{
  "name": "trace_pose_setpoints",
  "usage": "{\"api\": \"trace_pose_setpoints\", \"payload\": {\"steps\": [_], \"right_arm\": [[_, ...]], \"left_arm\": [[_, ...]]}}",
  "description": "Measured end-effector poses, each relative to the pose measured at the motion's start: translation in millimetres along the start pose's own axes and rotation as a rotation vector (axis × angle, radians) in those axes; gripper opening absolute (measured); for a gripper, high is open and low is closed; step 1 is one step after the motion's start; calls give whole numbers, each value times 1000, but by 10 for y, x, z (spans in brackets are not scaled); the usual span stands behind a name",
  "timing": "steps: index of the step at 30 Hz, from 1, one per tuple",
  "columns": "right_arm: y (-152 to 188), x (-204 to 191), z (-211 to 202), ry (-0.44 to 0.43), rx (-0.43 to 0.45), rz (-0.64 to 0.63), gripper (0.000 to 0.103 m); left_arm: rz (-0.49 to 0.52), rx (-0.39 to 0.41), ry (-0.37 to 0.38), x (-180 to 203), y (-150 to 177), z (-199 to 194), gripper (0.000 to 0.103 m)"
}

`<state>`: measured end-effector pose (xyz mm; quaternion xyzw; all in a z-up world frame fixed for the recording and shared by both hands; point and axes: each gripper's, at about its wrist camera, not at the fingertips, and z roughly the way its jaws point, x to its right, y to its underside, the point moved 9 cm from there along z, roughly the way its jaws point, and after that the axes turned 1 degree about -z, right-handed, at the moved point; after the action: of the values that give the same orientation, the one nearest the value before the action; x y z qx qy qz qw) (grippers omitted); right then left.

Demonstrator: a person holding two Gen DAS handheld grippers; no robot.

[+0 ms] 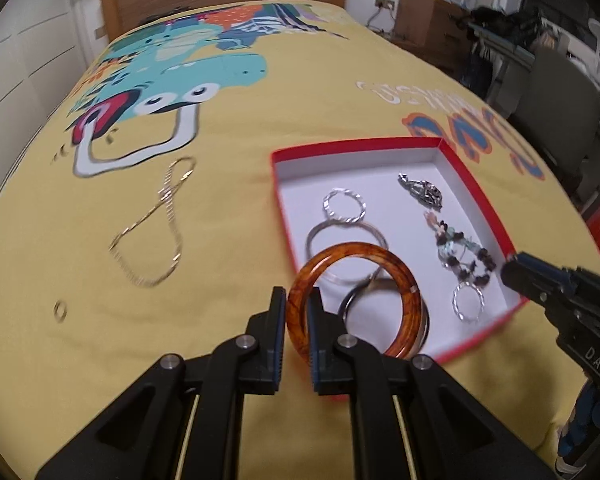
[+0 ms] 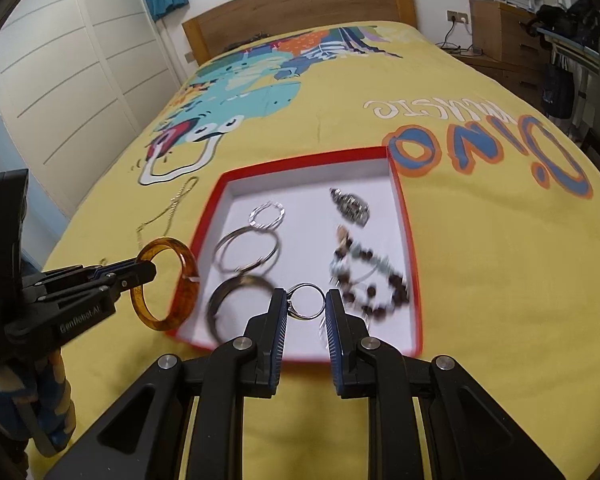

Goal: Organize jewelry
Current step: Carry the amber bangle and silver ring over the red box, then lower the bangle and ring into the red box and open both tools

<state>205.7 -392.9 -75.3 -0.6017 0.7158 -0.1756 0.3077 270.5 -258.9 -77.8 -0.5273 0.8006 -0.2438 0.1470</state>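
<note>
**Two grippers carrying jewelry at a red box on a yellow bed**

While its jaws were clamped on the rim of an amber bangle [image 1: 356, 300], the left gripper [image 1: 297, 322] held that bangle upright at the near left edge of the red box [image 1: 474, 196]. In the right wrist view, the right gripper [image 2: 306, 312] was closed on a small silver ring [image 2: 307, 301], pinched between its two pads above the near end of the box.

Inside the box, on its white floor, lay a twisted silver hoop [image 2: 267, 217] touching a larger plain silver bangle [image 2: 246, 250], with a dark bangle [image 2: 236, 300] nearer the grippers. On the right side of the box sat a silver pendant [image 2: 351, 205] and a beaded bracelet [image 2: 370, 276] of dark and pale beads. Another twisted hoop [image 1: 467, 302] lay near the box's right corner.

Outside the box, to its left on the yellow dinosaur-print bedspread [image 1: 260, 120], a gold chain [image 1: 156, 224] lay in a loose loop, and a tiny ring [image 1: 61, 311] lay nearer. A wooden headboard [image 2: 300, 4] stood at the far end.
</note>
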Motion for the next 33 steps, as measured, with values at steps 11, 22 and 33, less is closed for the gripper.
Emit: {"api": "trace_pose_setpoints", "payload": {"steps": [11, 22, 33], "right_arm": [[-367, 201, 653, 20, -75, -11, 19], [-351, 174, 944, 45, -128, -11, 20], [-354, 246, 515, 58, -71, 19, 38]], "left_arm": [[85, -69, -69, 215, -212, 615, 9], [87, -88, -81, 215, -164, 714, 11], [25, -35, 22, 263, -152, 333, 12]]}}
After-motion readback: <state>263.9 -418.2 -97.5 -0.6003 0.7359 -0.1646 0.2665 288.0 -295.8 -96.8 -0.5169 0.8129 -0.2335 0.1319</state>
